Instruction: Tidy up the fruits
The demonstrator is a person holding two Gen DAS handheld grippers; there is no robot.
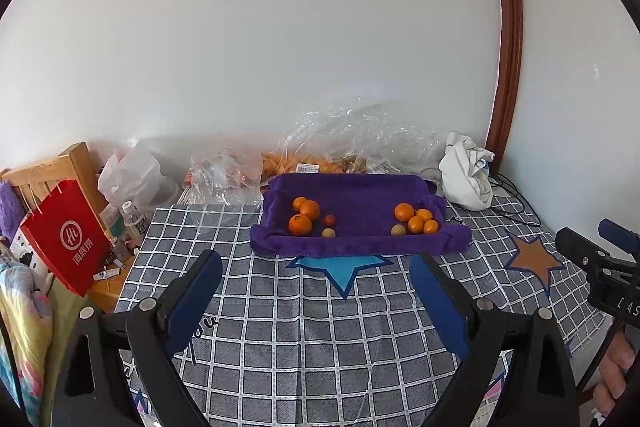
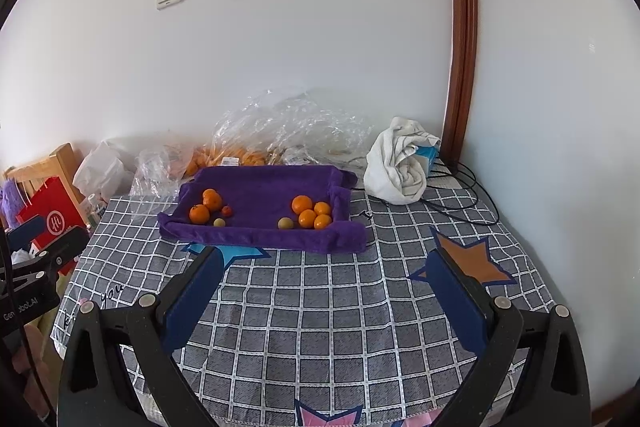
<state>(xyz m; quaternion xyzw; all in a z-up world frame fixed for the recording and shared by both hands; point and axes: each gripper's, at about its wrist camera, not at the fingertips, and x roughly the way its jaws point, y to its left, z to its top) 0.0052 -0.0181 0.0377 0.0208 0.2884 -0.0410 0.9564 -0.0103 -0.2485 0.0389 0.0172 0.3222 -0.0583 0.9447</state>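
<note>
A purple cloth-lined tray [image 1: 360, 247] [image 2: 264, 239] sits at the far side of the checked tablecloth. Its left end holds three oranges [image 1: 301, 224] [image 2: 199, 214], a small red fruit [image 1: 329, 219] [image 2: 227, 211] and a small yellow-green fruit [image 1: 328, 233] [image 2: 219, 222]. At its right end lie several oranges [image 1: 416, 224] [image 2: 307, 218] and another yellow-green fruit [image 1: 397, 230] [image 2: 285, 223]. My left gripper [image 1: 316, 263] is open and empty, well short of the tray. My right gripper [image 2: 324, 263] is open and empty too, also back from the tray.
Clear plastic bags [image 1: 360, 135] with more fruit lie behind the tray by the wall. A white bundled cloth [image 2: 400, 163] and black cables [image 2: 472, 187] sit at the back right. A red paper bag [image 1: 68, 239] and bottles [image 1: 134, 223] stand left of the table.
</note>
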